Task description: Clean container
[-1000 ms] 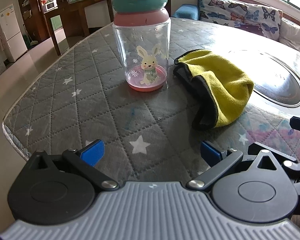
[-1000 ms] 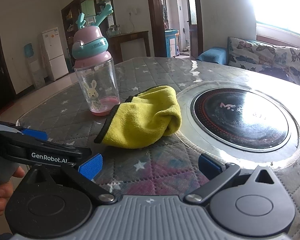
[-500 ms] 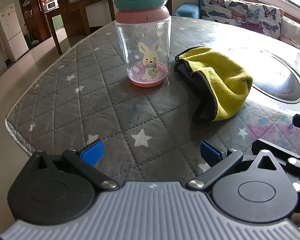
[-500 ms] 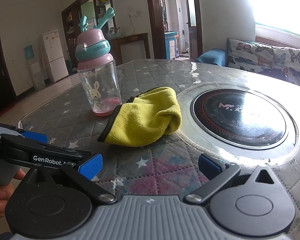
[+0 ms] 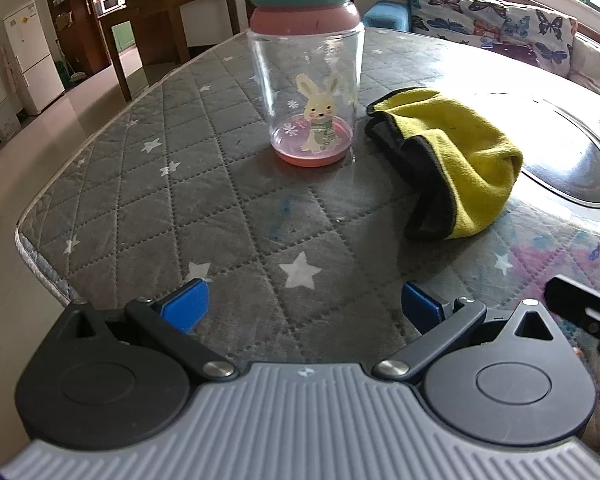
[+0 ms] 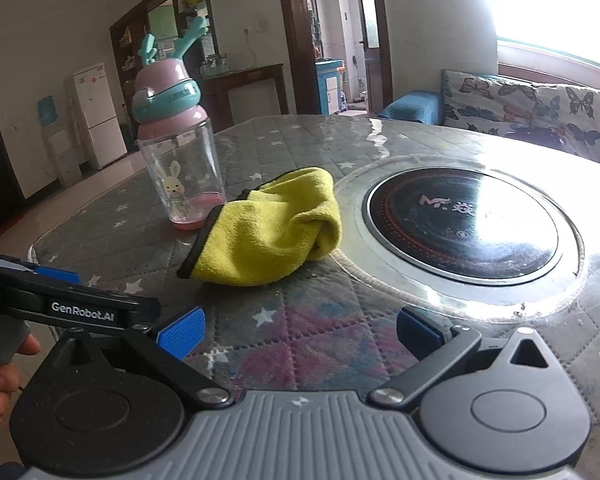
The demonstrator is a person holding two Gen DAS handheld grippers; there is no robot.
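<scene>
The clear plastic bottle with pink-and-teal lid stood upright on the grey quilted table cover, ahead of the wide-open left gripper. The crumpled yellow cloth lay just beside it, before the wide-open right gripper.

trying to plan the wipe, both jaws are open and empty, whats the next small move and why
Probably ease the left gripper forward toward the bottle, which stands upright straight ahead of its open jaws. The yellow cloth lies ahead of the right gripper.
</scene>
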